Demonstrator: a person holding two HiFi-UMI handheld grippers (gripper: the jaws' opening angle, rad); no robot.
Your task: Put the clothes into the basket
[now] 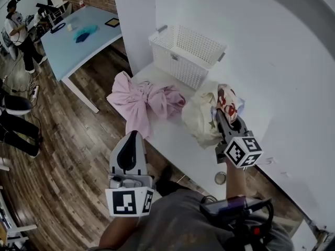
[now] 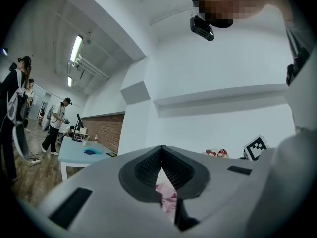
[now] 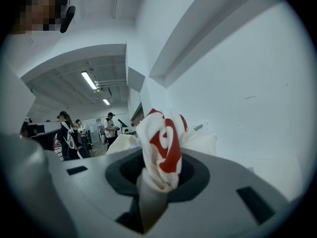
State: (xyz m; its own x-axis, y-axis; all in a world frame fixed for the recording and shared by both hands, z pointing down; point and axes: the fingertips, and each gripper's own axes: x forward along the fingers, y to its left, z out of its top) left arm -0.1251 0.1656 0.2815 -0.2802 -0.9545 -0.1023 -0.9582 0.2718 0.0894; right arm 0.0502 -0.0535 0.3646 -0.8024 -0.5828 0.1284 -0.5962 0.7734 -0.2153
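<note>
A white slatted basket (image 1: 183,61) stands at the back of the white table (image 1: 172,137), against the wall. In front of it lies a crumpled pink garment (image 1: 144,101), one end hanging over the table's edge. My right gripper (image 1: 220,110) is shut on a cream garment with a red print (image 1: 205,114), lifting a bunch of it just right of the pink one. In the right gripper view this cloth (image 3: 163,143) sticks out past the right gripper (image 3: 159,168). My left gripper (image 1: 133,136) is off the table's front edge, shut. In the left gripper view, pink cloth (image 2: 167,198) shows through the left gripper's (image 2: 161,151) slit.
A white pillar (image 1: 133,20) rises left of the basket. A light blue table (image 1: 78,38) with small items stands at the back left on the wooden floor (image 1: 68,150). A person (image 1: 18,33) stands beside it. A power strip (image 1: 34,92) lies on the floor.
</note>
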